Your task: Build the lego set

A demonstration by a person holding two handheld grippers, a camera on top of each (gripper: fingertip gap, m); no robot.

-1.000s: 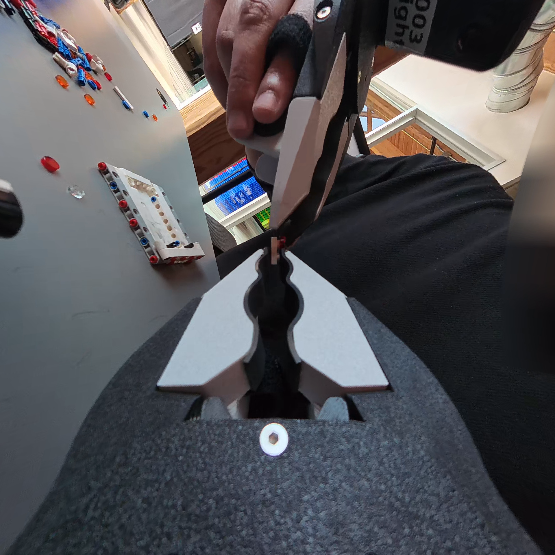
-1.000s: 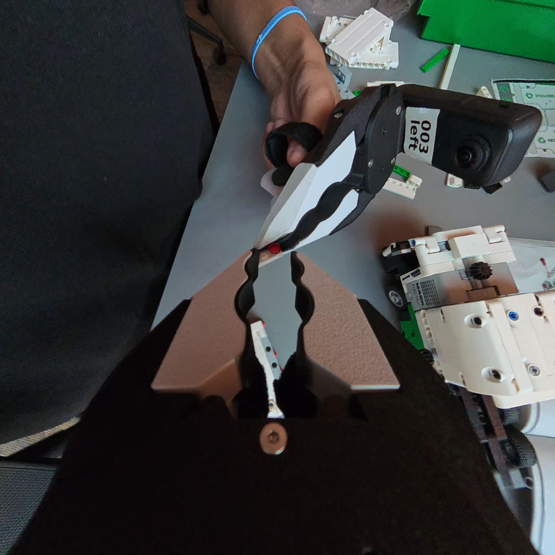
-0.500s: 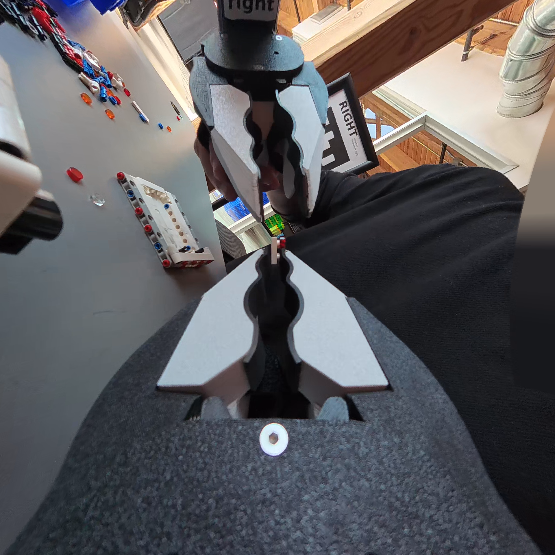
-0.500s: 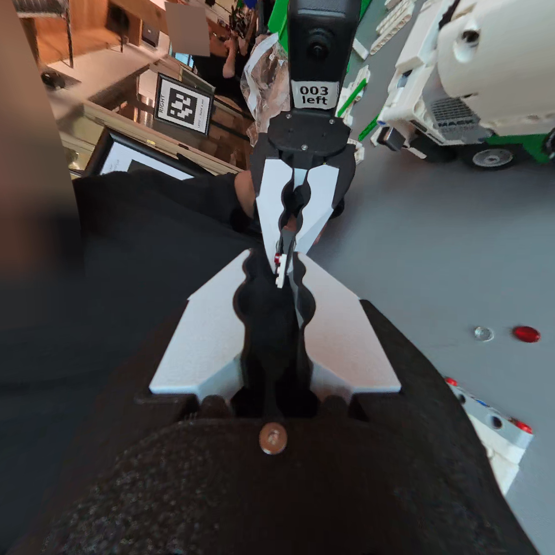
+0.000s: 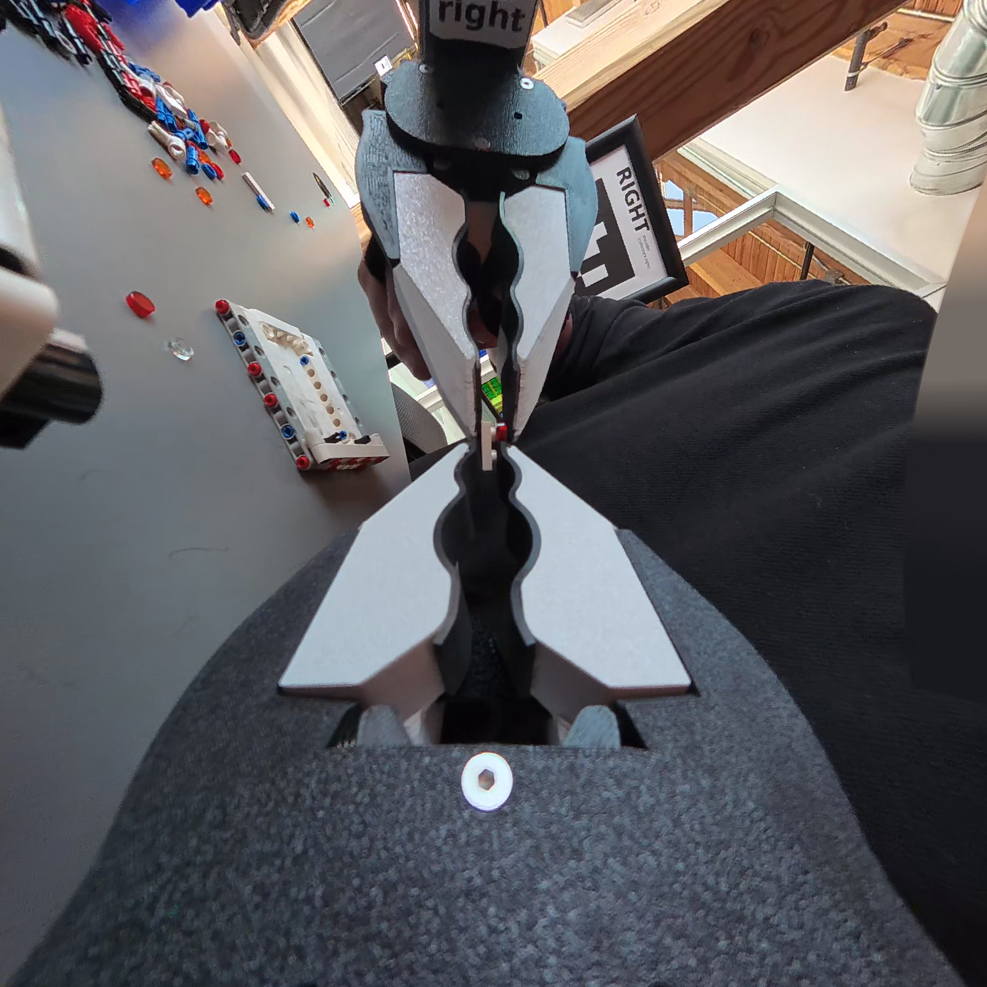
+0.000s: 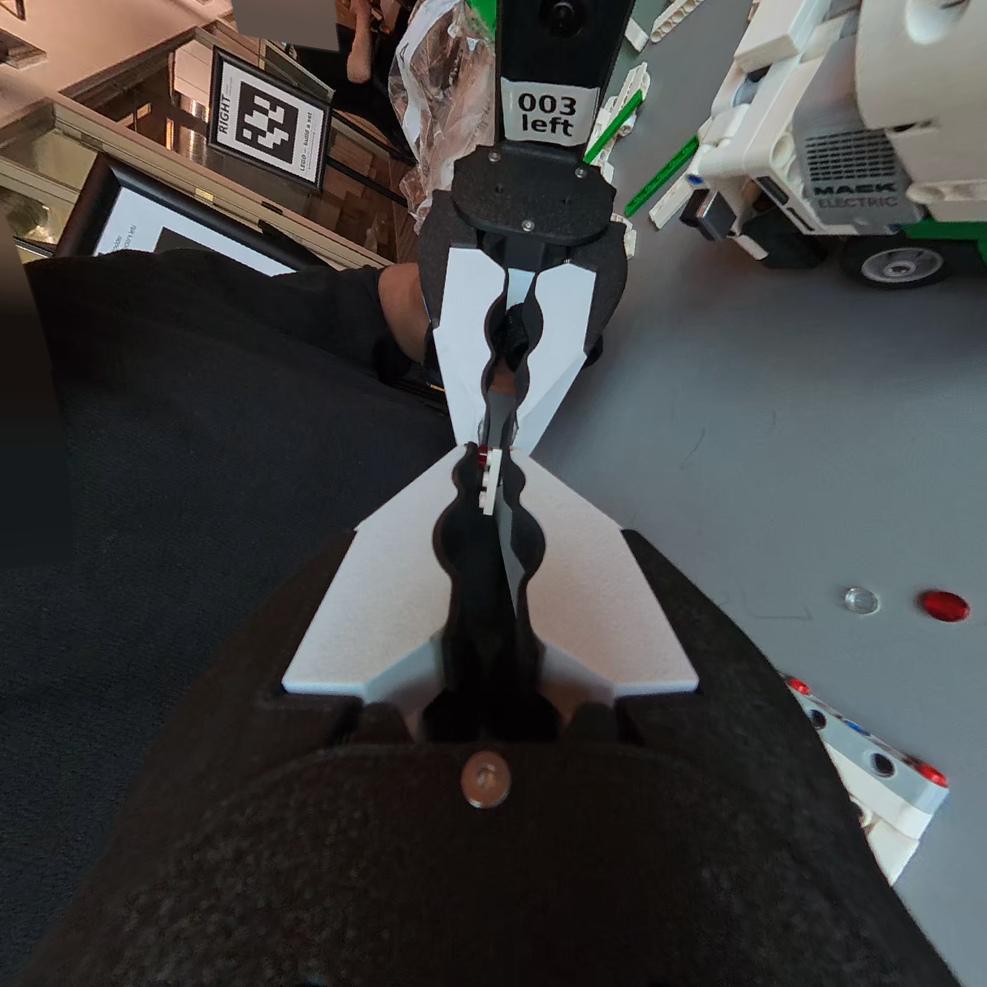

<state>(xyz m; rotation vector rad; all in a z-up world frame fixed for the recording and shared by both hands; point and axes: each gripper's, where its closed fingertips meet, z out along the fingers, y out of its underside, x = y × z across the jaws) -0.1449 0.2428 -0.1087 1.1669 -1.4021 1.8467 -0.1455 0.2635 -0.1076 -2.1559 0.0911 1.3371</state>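
White fingers of the left hand-held gripper (image 5: 487, 451) are clamped on a small white plate (image 5: 487, 446) bearing a red stud (image 5: 501, 430), held in the air off the counter's edge, in front of a person's black-clad torso. Tip to tip with it, the right hand-held gripper (image 6: 488, 454) has its fingers drawn nearly together around the same little piece, the plate (image 6: 490, 480) standing edge-on between them with the red stud (image 6: 482, 458) on its left face; whether they actually press on it cannot be told. On the grey counter (image 5: 133, 534) just beside the meeting grippers lies a white panel assembly (image 5: 304, 384) lined with red and blue pins. A red round tile (image 6: 946, 605) and a clear round tile (image 6: 861, 599) lie a little farther out, close together. A white and green truck model (image 6: 833, 139) stands beyond them on the counter, with loose green beams (image 6: 662, 173) near its front. At the far end of the counter a scatter of red, blue and white small parts (image 5: 160, 117) lies spread out.
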